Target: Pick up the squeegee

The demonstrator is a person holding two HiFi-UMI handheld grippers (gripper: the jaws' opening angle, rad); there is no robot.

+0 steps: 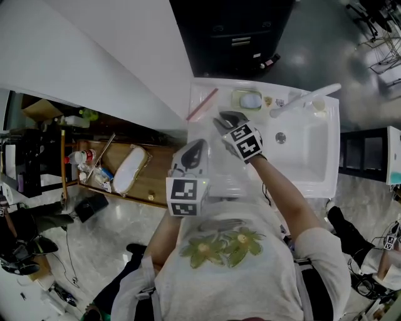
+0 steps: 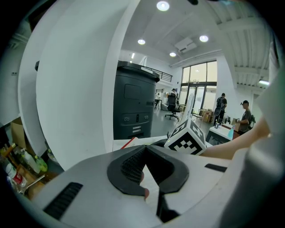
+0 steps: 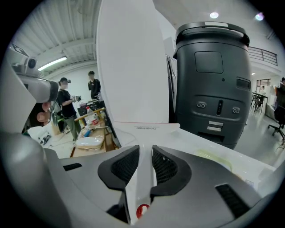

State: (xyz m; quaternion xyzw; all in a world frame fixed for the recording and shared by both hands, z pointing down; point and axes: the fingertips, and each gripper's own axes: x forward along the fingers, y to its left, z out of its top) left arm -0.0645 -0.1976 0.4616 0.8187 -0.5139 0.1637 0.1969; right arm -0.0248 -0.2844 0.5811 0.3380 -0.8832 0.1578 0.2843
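Pretty big open workshop kind of space: glossy grey floor [image 1: 326, 37], a plain white wall [image 1: 119, 56] running down the left, and a bulky dark grey cabinet [image 2: 133, 104] sitting right behind a white sink unit [image 1: 313, 160]. Beside the wall there's a wooden tabletop [image 1: 150, 182] cluttered with bottles and odds and ends. The far end has tall windows [image 2: 200, 87] with daylight coming in, round ceiling lights [image 2: 163, 6], an office chair [image 2: 172, 106] and a few people [image 2: 221, 104] standing around.

The squeegee [image 3: 140, 196] is smooth, glossy white plastic. Ribbed matt black pads [image 3: 126, 165] line the right gripper [image 3: 145, 153]. The sink [image 1: 307, 158] looks glossy white.
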